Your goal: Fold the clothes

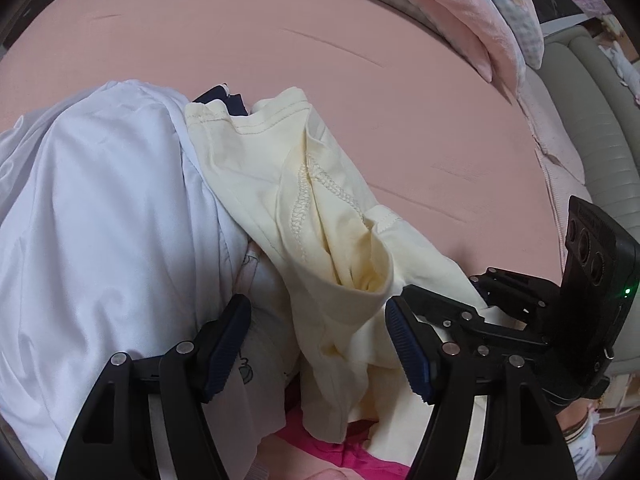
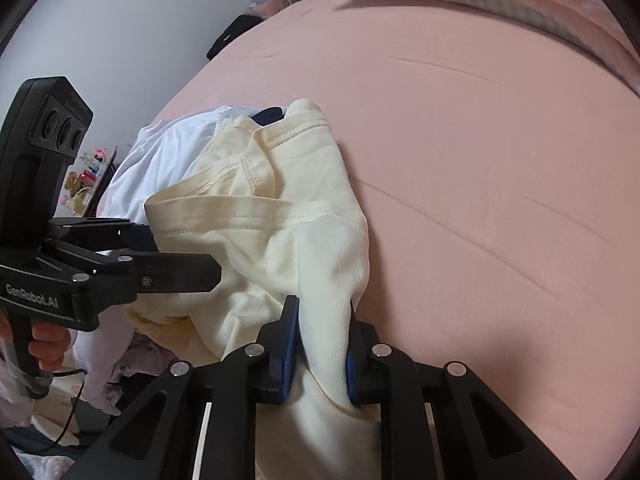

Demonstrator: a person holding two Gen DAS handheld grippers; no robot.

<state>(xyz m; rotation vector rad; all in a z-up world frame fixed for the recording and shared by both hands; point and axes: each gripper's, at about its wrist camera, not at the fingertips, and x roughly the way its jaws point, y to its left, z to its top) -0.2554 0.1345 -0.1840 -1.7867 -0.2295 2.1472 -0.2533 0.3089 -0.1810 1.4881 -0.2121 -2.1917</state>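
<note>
On the pink bedsheet (image 2: 480, 160), a heap of laundry awaits folding: a smooth white garment (image 1: 100, 200) lies at left, with the crumpled cream ribbed cotton top (image 1: 328, 208) draped over its right edge. Your left gripper (image 1: 316, 344) hovers over the cream top's near end, jaws wide and holding nothing. Your right gripper (image 2: 322, 352), the nearer one, is pinched narrow on the top's right-hand fold, the cloth running up and away from it toward the heap.
</note>
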